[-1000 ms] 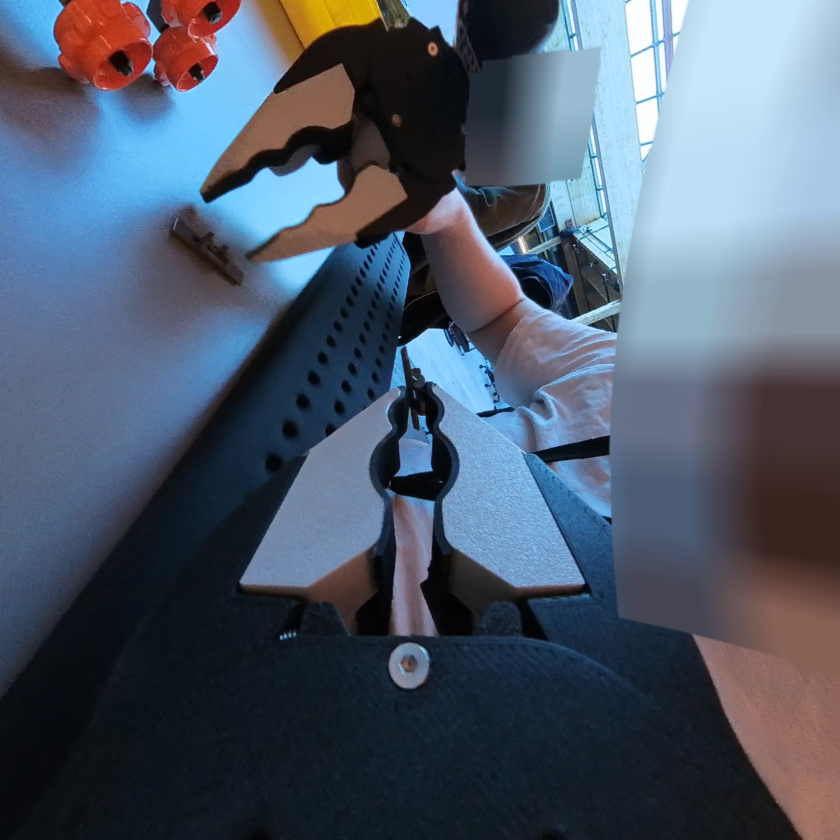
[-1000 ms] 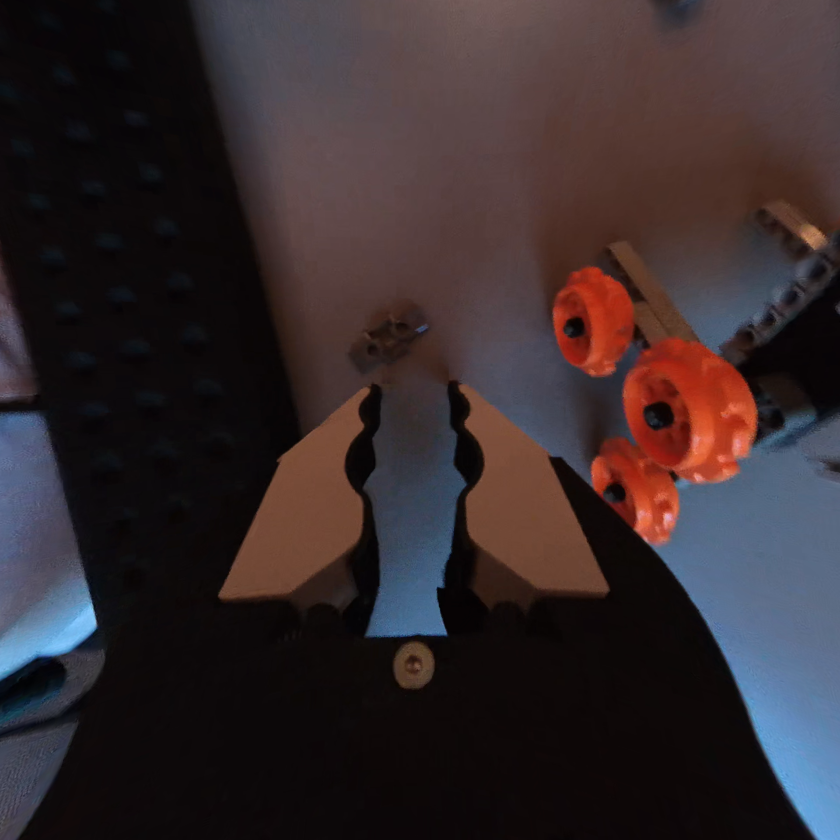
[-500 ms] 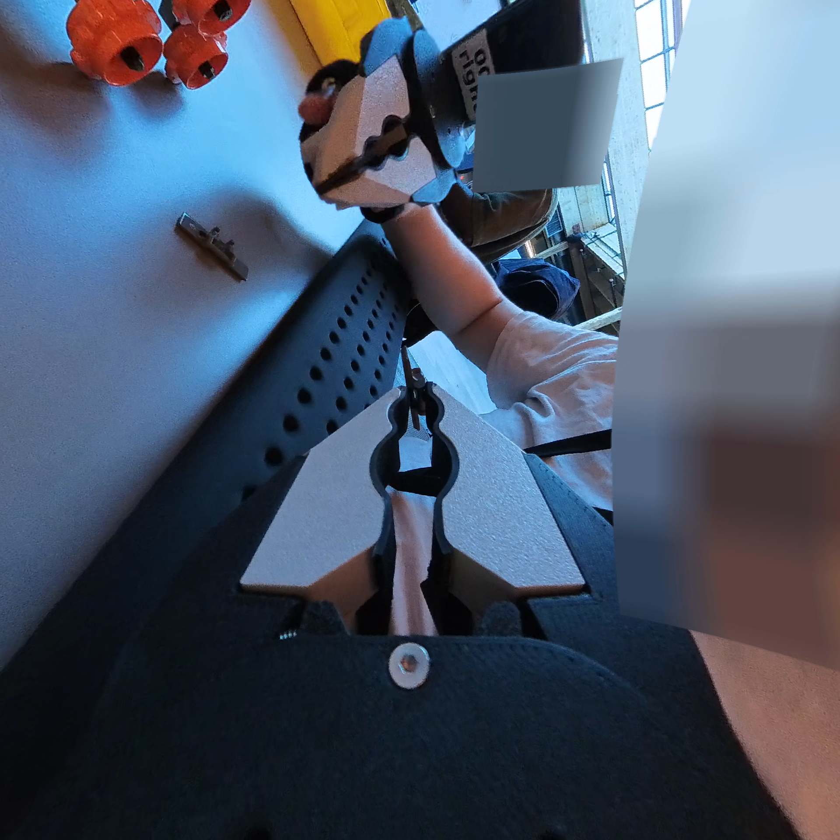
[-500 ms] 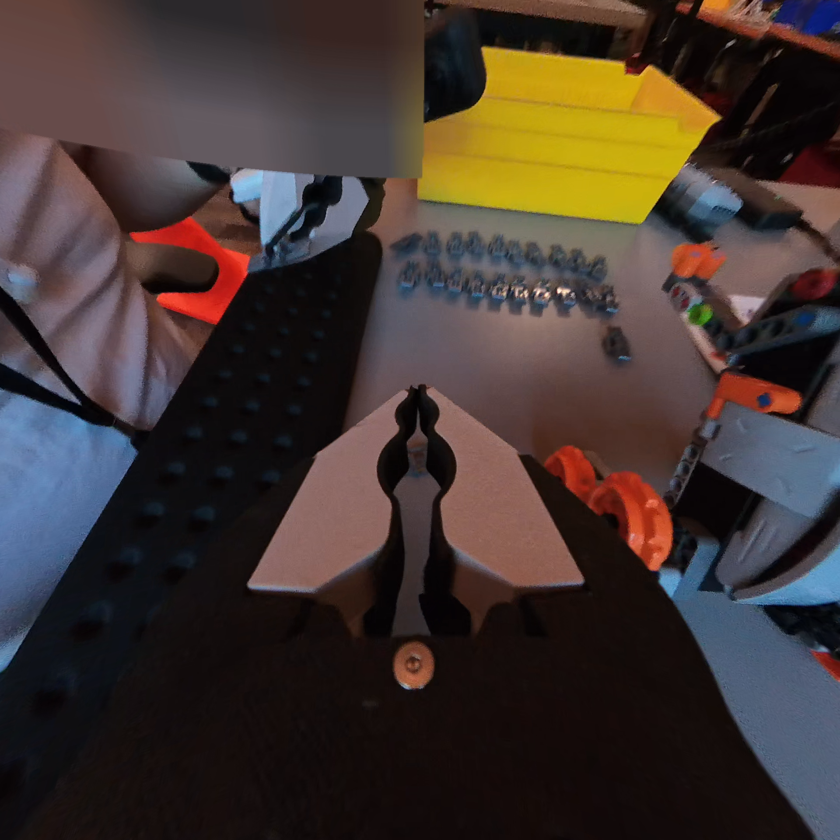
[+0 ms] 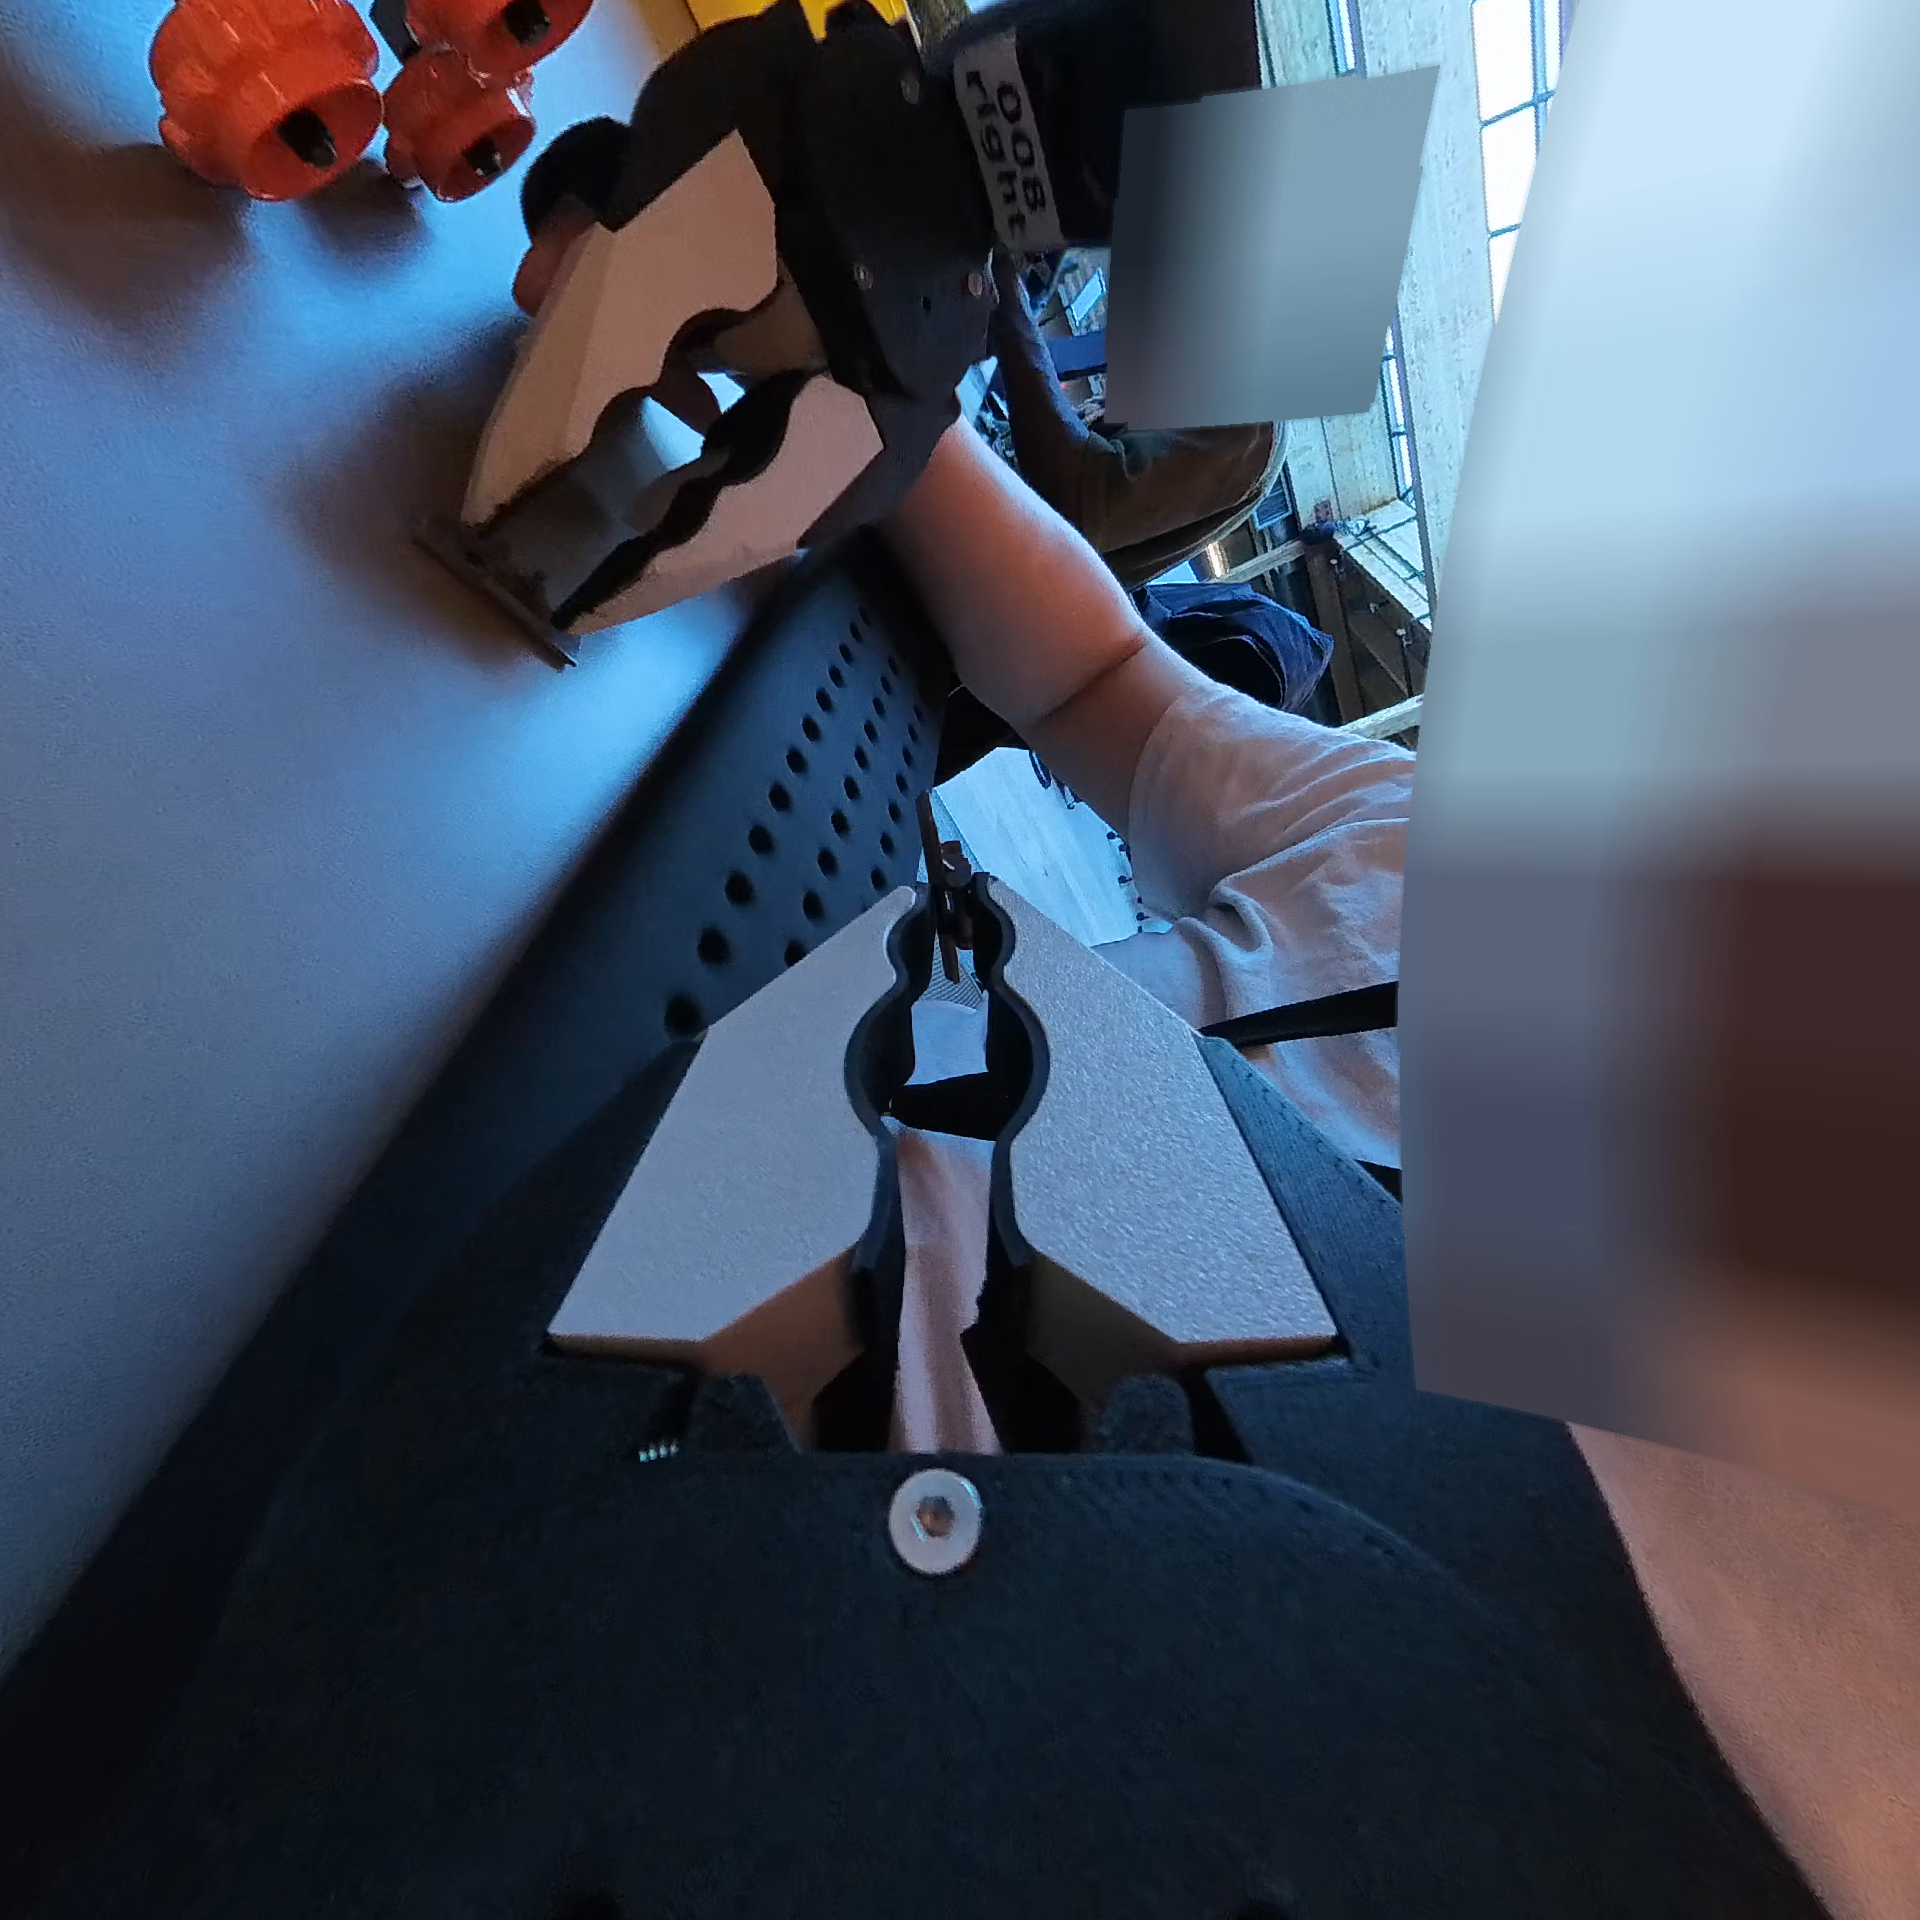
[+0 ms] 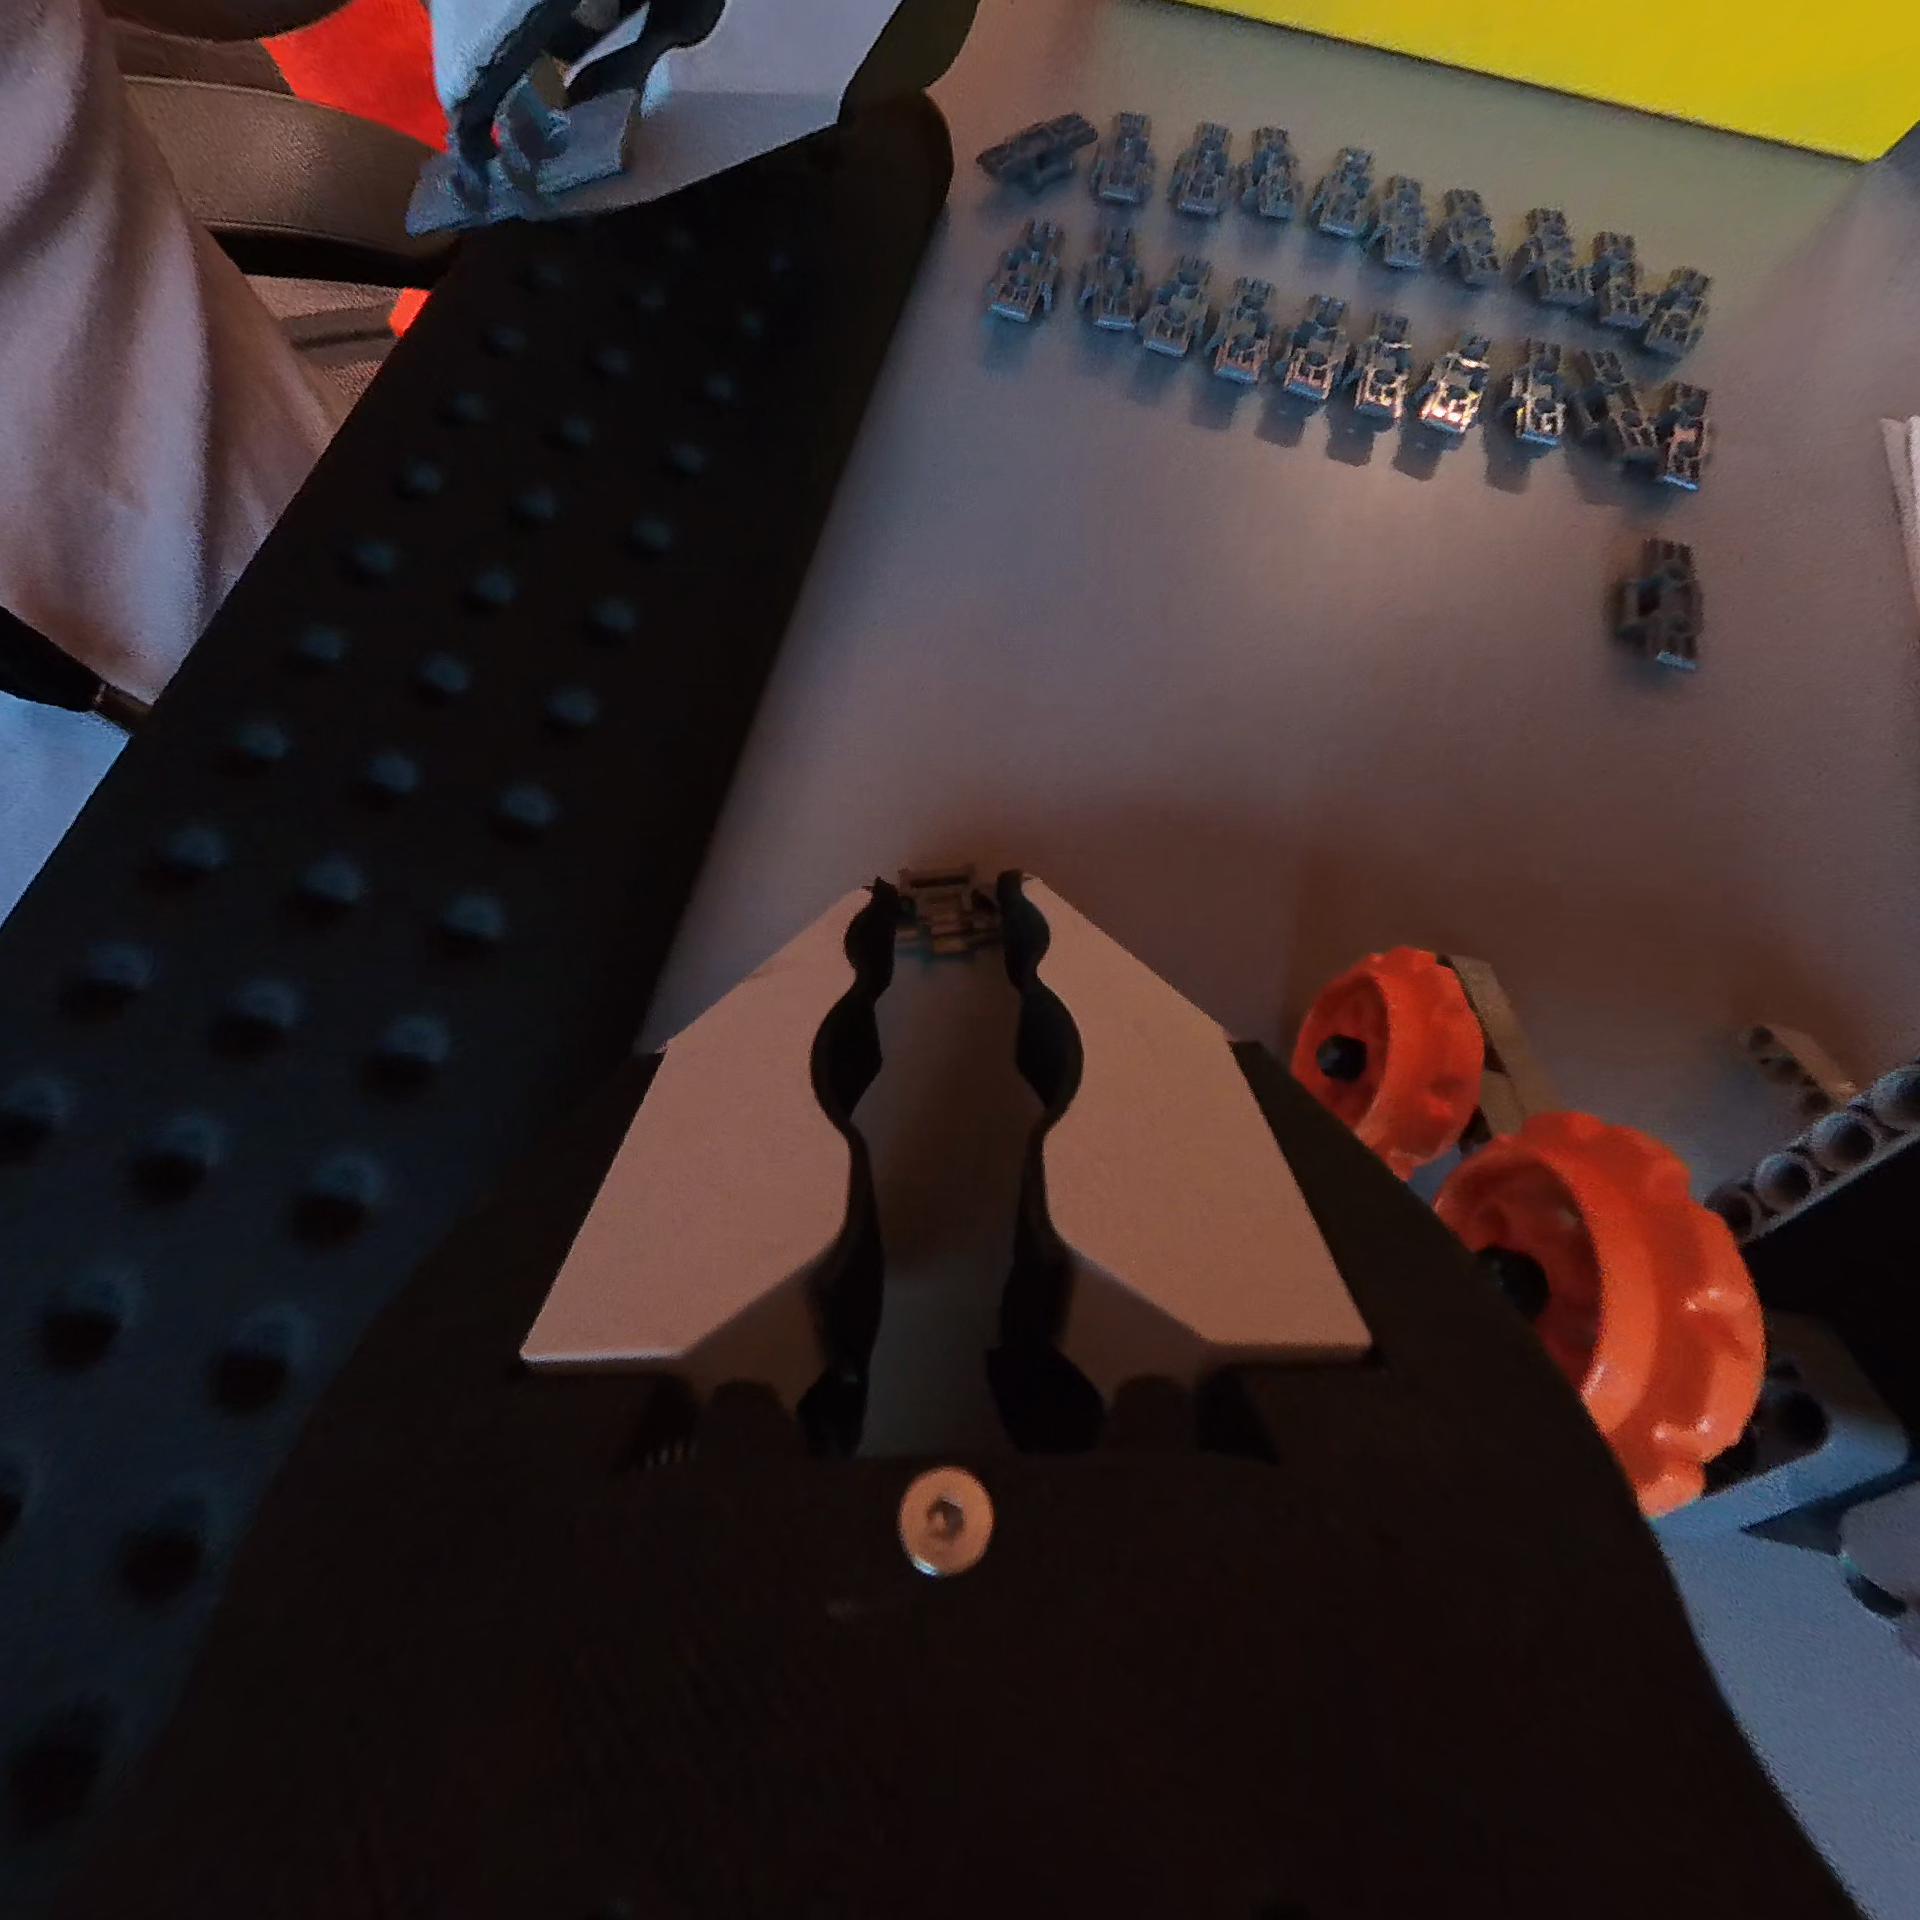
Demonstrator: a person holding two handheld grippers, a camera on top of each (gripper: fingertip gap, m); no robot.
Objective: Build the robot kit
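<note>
My right gripper (image 6: pixel 940 894) is open with its tips down on the grey table. A small grey link piece (image 6: pixel 940 920) lies between the tips. The left wrist view shows the same gripper (image 5: pixel 514 571) straddling that piece (image 5: pixel 545 639). My left gripper (image 5: pixel 951 899) is shut on a thin dark link piece (image 5: pixel 948 883) and holds it off the table's near edge, over a person's pale shirt. It shows at the top left of the right wrist view (image 6: pixel 520 156).
A black studded strip (image 6: pixel 468 675) runs along the table edge. Two rows of several grey link pieces (image 6: pixel 1351 301) lie beyond, and one lies apart (image 6: pixel 1660 603). Orange wheels (image 6: pixel 1600 1299) on a grey model are at the right. A yellow bin (image 6: pixel 1558 62) is at the back. About 12 centimeters separates my left fingertips from my right.
The right gripper was shut and raised half a second ago. It has since dropped to the table and opened around the grey link piece. The left gripper has held still.
</note>
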